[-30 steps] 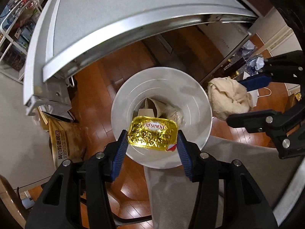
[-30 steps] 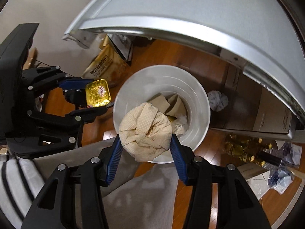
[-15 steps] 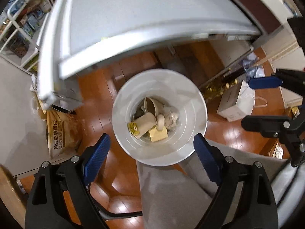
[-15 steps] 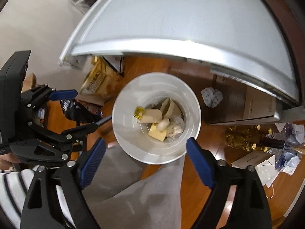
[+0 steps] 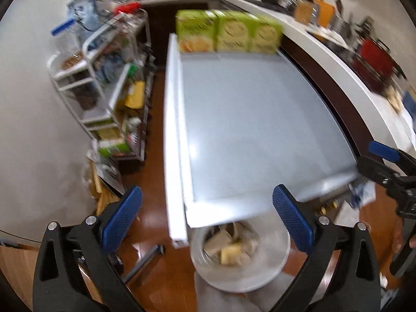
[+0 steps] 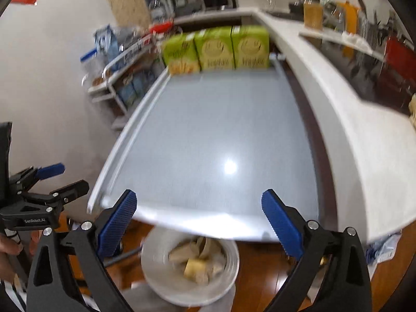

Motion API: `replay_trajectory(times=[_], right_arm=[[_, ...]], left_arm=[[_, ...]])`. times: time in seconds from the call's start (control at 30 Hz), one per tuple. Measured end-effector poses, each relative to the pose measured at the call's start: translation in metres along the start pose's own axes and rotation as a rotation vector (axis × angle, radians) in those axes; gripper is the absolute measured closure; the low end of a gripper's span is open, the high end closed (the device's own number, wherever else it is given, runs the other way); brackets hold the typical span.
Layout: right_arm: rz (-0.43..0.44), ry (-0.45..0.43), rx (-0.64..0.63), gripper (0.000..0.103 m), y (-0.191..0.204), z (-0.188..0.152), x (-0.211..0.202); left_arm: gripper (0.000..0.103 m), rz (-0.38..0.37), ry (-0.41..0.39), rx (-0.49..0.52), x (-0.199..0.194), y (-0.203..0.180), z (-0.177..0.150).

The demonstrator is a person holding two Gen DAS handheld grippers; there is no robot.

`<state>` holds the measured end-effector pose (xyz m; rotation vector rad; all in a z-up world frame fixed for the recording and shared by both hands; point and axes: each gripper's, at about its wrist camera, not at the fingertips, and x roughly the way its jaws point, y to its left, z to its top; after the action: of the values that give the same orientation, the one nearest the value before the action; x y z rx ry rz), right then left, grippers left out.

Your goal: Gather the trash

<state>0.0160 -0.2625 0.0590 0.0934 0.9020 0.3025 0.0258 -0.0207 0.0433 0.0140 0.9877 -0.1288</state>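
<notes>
Where butter pack, napkin were held, both hand-held grippers (image 5: 205, 215) (image 6: 199, 219) opening, empty; trash in bin (image 5: 270, 278).

Ahead of me a grey bench (image 5: 254, 130) carries three green boxes (image 5: 228, 35) in a row along its far edge. A wire rack (image 5: 109, 98) crammed with packets stands off its left edge, on the wood floor (image 5: 153, 182).

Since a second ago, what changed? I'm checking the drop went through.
Both tools let go: the left tool dropped its gold butter pack and the right tool its crumpled cloth into the white bin, then both lifted, jaws opening, empty. The bin stayed put.
</notes>
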Motion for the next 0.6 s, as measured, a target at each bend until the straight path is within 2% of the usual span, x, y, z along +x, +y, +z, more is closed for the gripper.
replay_trajectory(times=[0.17, 0.33, 0.6], right_arm=[[-0.031, -0.091, 0.024, 0.007, -0.003, 0.024, -0.003], [-0.066, -0.132, 0.017, 0.006, -0.006, 0.035, 0.002], [-0.079, -0.147, 0.016, 0.006, -0.005, 0.042, 0.008]], left_arm=[[0.002, 0.041, -0.084, -0.038, -0.004, 0.007, 0.023], [0.002, 0.101, -0.146, -0.068, -0.009, 0.013, 0.035], [0.002, 0.125, -0.162, -0.089, -0.008, 0.019, 0.041]])
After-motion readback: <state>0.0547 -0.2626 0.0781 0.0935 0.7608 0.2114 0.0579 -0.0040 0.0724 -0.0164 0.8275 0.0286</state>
